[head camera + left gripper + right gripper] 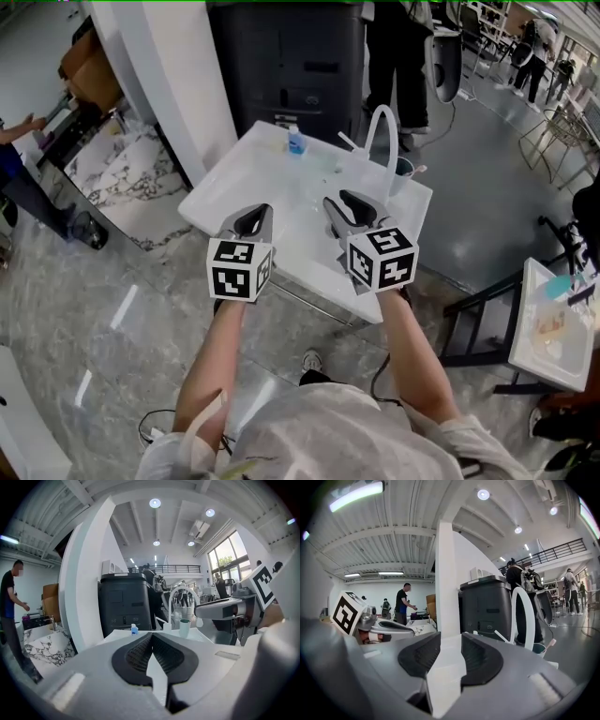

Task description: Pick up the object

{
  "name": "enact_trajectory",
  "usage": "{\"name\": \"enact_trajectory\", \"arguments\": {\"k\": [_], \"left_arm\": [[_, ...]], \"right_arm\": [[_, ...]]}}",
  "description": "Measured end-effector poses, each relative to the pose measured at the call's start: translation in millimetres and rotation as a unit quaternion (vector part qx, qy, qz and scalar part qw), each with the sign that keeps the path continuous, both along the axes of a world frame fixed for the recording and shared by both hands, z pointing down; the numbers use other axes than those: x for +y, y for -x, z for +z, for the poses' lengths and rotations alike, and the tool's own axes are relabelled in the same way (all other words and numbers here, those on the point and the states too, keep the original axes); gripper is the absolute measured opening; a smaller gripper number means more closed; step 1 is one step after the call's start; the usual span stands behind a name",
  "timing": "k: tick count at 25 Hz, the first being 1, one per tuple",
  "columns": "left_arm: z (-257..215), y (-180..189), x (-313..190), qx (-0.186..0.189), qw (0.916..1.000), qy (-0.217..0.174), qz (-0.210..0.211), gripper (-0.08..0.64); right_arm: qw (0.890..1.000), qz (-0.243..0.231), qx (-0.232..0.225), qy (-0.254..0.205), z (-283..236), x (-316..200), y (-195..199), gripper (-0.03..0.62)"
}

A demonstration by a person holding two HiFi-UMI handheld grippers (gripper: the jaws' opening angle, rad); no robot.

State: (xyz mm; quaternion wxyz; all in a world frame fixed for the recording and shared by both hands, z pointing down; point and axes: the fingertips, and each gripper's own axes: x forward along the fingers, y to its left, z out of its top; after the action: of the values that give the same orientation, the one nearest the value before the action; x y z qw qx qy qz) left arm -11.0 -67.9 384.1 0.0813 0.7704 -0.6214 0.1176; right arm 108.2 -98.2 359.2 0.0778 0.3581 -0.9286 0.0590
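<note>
A dark cabinet (pixel 291 66) stands behind the white counter (pixel 234 183). I hold both grippers over the counter's near half. The left gripper (pixel 255 221) has its jaws closed tip to tip on nothing, and the right gripper (pixel 345 206) has its jaws apart and empty. An arched white faucet (pixel 529 620) rises at the far right edge, with a teal cup (pixel 403 171) just beside it. A small blue bottle (pixel 296 142) stands at the far edge, well apart from both grippers. I cannot tell which item is the object.

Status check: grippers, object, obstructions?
Left gripper shut, empty. Right gripper open, empty. Blue bottle and cup on white counter, untouched. Faucet arches beside cup.
</note>
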Motion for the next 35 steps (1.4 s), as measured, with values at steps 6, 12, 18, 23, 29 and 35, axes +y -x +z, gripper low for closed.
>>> {"name": "enact_trajectory", "arguments": {"k": [6, 12, 18, 23, 29, 35], "left_arm": [[6.2, 2.3, -37.3, -0.002, 0.9999, 0.007, -0.007, 0.002], [6.0, 5.0, -65.2, -0.006, 0.9999, 0.004, -0.011, 0.002], [5.2, 10.6, -78.4, -0.011, 0.9998, 0.004, -0.015, 0.002], [4.4, 23.1, -96.3, -0.01, 0.9998, -0.001, -0.015, 0.002], [11.9, 34.4, -122.4, -0.006, 1.0, -0.004, -0.003, 0.002], [15.5, 52.4, -164.0, 0.003, 0.9996, -0.008, 0.026, 0.002]], "right_arm": [[1.0, -0.013, -0.006, 0.001, 0.9, -38.0, 10.0, 0.151], [1.0, -0.016, -0.013, -0.001, 0.2, -66.0, 15.8, 0.166], [1.0, -0.014, -0.024, 0.001, -0.4, -81.1, 21.2, 0.192], [1.0, -0.009, -0.025, 0.0, 1.1, -95.3, 31.4, 0.199], [1.0, 0.005, -0.022, -0.004, 5.9, -117.3, 41.1, 0.21], [0.999, 0.033, -0.009, -0.002, 14.5, -147.7, 54.6, 0.216]]}}
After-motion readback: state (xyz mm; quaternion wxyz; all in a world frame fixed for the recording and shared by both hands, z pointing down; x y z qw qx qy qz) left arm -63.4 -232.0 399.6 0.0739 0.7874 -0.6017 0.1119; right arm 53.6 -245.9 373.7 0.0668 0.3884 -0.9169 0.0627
